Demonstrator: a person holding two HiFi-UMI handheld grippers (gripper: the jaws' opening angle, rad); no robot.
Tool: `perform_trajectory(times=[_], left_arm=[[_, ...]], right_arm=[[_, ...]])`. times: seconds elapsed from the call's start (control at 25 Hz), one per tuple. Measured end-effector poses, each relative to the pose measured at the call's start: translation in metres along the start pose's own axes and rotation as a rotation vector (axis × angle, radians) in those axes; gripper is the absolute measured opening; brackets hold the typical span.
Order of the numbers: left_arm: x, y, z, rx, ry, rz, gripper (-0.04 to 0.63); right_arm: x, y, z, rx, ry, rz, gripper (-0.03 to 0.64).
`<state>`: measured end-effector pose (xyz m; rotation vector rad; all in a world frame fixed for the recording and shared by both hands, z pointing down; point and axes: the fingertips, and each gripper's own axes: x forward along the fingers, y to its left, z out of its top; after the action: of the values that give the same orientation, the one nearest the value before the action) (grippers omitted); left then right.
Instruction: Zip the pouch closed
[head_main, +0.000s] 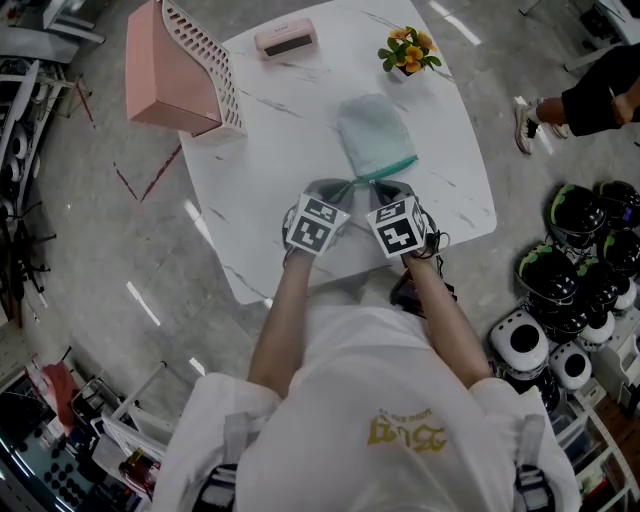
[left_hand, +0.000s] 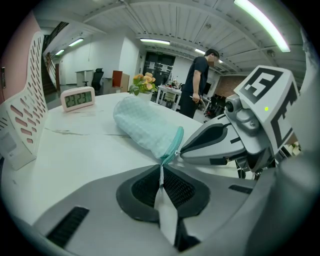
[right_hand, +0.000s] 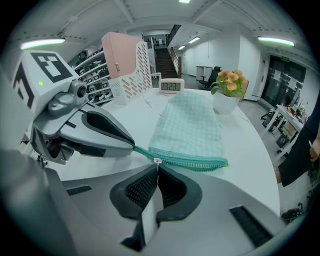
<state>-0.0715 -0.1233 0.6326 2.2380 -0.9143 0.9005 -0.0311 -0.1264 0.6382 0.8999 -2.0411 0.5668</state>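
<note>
The small pale pink digital clock (left_hand: 78, 98) standing on the white marble tabletop (left_hand: 75, 145) shows dark digits that appear to read 22:23, clearest in the left gripper view. The yellow print (head_main: 405, 432) on the person's white shirt lies upside down in the head view and cannot be read.

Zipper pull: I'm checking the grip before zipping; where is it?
In the right gripper view, the pull sits pinched in the jaws of the right gripper, at the left end of the near edge of the pouch, close beside the left gripper.
</note>
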Motion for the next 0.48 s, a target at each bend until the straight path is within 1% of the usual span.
perform_trajectory(times=[0.48], left_arm=[[-0.006, 0.017, -0.009, -0.039, -0.003, 0.04, 0.036]], right_arm=[[0.005, -0.011, -0.002, 0.003, 0.013, -0.025, 0.017]])
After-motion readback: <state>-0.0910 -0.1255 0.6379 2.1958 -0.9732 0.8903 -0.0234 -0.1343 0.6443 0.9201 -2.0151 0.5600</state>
